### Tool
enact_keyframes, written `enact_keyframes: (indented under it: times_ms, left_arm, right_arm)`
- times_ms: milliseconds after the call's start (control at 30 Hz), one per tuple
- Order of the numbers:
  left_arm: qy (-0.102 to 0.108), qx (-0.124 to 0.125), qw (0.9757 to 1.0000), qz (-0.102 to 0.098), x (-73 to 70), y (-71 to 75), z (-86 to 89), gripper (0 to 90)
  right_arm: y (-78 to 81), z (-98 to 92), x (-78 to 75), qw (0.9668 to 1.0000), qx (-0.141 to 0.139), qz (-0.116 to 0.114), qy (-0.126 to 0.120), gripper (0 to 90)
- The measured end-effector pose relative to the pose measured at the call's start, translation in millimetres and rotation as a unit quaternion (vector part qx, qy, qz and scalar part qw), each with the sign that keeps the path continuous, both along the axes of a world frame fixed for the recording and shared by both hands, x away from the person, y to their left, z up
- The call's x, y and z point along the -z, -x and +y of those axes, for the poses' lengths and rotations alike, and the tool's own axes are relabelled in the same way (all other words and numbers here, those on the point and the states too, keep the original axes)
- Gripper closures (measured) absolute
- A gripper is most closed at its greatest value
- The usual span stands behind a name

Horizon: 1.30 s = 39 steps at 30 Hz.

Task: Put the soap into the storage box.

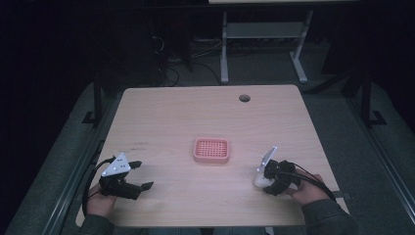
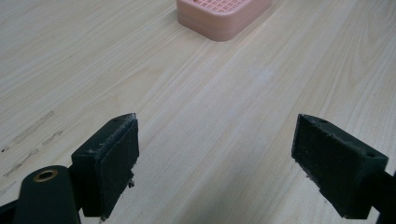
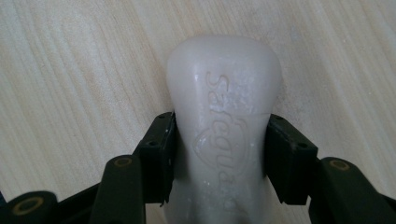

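Note:
A white bar of soap (image 3: 223,126) with raised lettering lies on the wooden table, and both pads of my right gripper (image 3: 219,156) press on its sides. From above, that right gripper (image 1: 266,181) sits near the front right of the table with the soap (image 1: 259,181) pale at its tip. A pink slotted soap dish (image 1: 211,150) stands in the middle of the table; its near corner (image 2: 223,16) shows at the top of the left gripper view. My left gripper (image 1: 139,177) rests at the front left, jaws wide apart, with bare wood between the pads (image 2: 114,161).
The wooden table (image 1: 195,112) has a round cable hole (image 1: 244,98) near its far edge. Beyond the table stand a desk's metal legs (image 1: 224,49) and cables on a dark floor. A few dark scuffs (image 2: 32,135) mark the wood by my left gripper.

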<state>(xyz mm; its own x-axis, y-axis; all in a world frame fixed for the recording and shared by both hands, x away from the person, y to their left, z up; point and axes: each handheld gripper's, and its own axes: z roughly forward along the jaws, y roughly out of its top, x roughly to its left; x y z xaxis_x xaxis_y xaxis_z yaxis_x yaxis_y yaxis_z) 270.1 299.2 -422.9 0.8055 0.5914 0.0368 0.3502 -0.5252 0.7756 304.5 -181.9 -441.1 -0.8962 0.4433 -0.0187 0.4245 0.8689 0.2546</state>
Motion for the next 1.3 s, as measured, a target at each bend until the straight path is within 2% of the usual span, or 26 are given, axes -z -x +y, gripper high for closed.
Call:
enact_keyframes:
  times_ms: [267,333,500,600,833,933,1300]
  left_arm:
    - [0.002,-0.002,1.0,0.0,-0.4,0.2,0.6,14.8]
    - [0.003,-0.003,1.0,0.001,-0.4,0.3,0.9,14.8]
    - [0.004,-0.003,1.0,-0.001,-0.4,0.1,1.5,14.8]
    - [0.003,-0.003,1.0,-0.002,-0.5,0.3,1.6,14.8]
    - [0.005,-0.003,1.0,-0.001,-0.7,0.4,1.8,14.8]
    - [0.007,-0.004,1.0,-0.001,-0.8,0.4,2.1,14.8]
    - [0.008,-0.004,1.0,-0.004,-1.4,-0.1,3.3,14.8]
  right_arm:
    - [-1.6,2.0,-0.9,0.9999,-0.014,-0.002,0.009,49.1]
    - [-1.8,2.5,-1.5,0.9998,-0.015,-0.008,0.012,49.1]
    - [-2.3,3.2,-4.1,0.9998,-0.02,-0.007,0.004,49.2]
    - [-2.6,5.9,-9.7,0.9996,-0.025,-0.016,0.004,49.2]
    - [-6.1,12.9,-18.1,0.9991,-0.036,-0.021,-0.002,49.3]
    - [-9.0,15.2,-24.1,0.9989,-0.038,-0.023,-0.018,49.3]
    - [-15.3,23.4,-32.0,0.9981,-0.048,-0.025,-0.03,49.4]
